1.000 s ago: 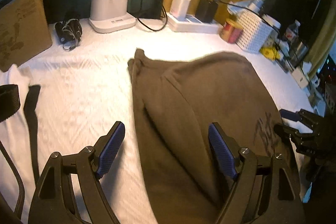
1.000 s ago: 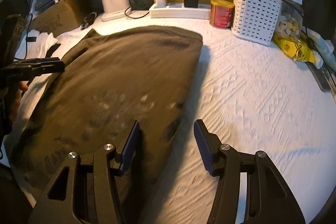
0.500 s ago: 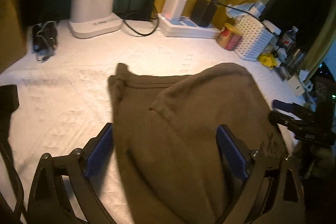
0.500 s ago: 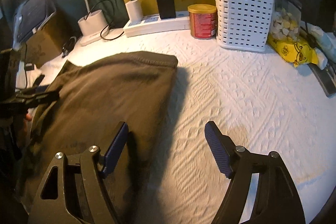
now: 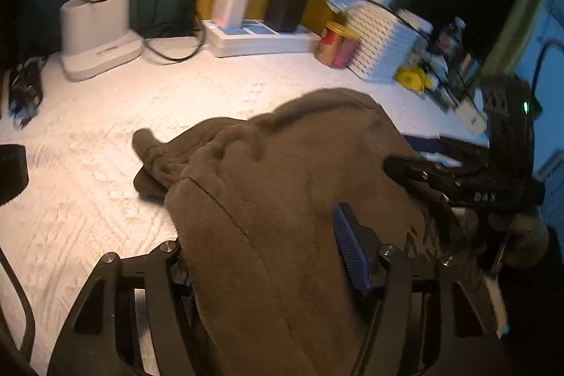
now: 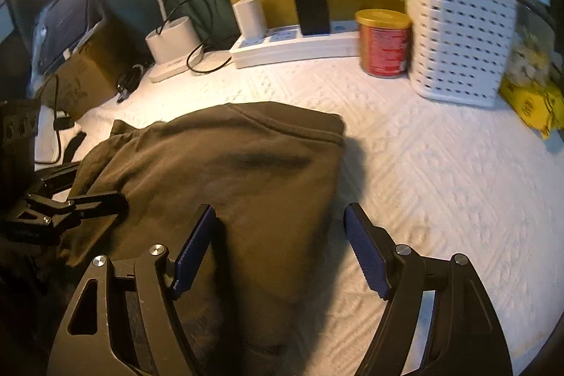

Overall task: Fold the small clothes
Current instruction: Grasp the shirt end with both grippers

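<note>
Brown garment [image 6: 229, 171] lies bunched on white textured worktop [image 6: 440, 171], near edge draped toward holder. Left hand-held gripper [image 5: 268, 252] spread wide, cloth heaped between its fingers, not pinched. Right hand-held gripper [image 6: 278, 245] also spread, straddling garment's right edge. Red can [image 6: 384, 43] beside white basket [image 6: 458, 44] at back.

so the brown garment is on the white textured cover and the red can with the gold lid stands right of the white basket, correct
Not quite. In the right wrist view the red can with its gold lid stands left of the white basket, close against it, not right of it. The rest holds: the brown garment is on the white textured cover.
</note>
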Motion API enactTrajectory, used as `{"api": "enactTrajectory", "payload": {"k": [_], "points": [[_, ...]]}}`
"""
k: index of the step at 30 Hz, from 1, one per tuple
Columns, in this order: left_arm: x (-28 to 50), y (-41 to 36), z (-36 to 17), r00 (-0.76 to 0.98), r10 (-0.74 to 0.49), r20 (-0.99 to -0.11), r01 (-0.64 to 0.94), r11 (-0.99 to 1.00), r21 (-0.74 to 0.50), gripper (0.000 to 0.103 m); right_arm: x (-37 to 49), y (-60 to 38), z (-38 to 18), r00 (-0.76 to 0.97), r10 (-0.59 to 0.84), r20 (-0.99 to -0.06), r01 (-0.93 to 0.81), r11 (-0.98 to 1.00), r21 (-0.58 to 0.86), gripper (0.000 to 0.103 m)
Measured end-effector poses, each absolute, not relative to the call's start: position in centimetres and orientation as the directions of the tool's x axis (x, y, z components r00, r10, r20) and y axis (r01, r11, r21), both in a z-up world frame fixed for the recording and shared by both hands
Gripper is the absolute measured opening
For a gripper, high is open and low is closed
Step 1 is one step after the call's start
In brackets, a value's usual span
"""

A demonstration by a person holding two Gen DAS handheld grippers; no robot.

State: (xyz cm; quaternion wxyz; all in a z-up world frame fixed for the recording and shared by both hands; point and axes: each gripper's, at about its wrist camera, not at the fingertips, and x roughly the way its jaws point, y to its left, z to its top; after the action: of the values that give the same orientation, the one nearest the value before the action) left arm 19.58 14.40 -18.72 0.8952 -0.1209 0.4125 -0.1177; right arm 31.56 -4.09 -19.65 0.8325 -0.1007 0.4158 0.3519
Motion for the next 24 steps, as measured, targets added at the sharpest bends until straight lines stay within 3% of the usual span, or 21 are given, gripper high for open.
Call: {"api": "enactTrajectory", "payload": {"k": [5,6,8,10,14,24], "points": [[19.5,14.0,-18.8,0.631,-0.288,-0.721,0.116,0.953,-0.279,0.062,30.5,-1.5,-20.4,0.403,0.479,-0.780,-0.728,0.685,0.044,0.075],[19.5,13.8,-18.7,0.630,-0.284,-0.723,0.120,0.955,-0.270,0.057,30.4,-1.2,-20.4,0.402,0.479,-0.780,-0.736,0.676,0.036,0.073],[19.6,13.4,-18.8,0.620,-0.297,-0.726,0.142,0.953,-0.269,0.032,30.1,-0.7,-20.3,0.401,0.483,-0.778,-0.750,0.662,0.024,0.055],[19.7,13.2,-18.9,0.611,-0.324,-0.722,0.169,0.945,-0.281,0.030,30.0,-0.5,-20.2,0.384,0.500,-0.776,-0.763,0.645,0.038,0.038],[19.5,13.0,-18.7,0.613,-0.314,-0.725,0.171,0.949,-0.267,0.026,29.5,0.0,-20.1,0.368,0.516,-0.774,-0.778,0.626,0.048,0.022],[18.6,11.8,-18.2,0.627,-0.305,-0.717,0.185,0.952,-0.243,0.024,28.3,-0.6,-19.3,0.382,0.520,-0.764,-0.776,0.629,0.040,0.019]]}}
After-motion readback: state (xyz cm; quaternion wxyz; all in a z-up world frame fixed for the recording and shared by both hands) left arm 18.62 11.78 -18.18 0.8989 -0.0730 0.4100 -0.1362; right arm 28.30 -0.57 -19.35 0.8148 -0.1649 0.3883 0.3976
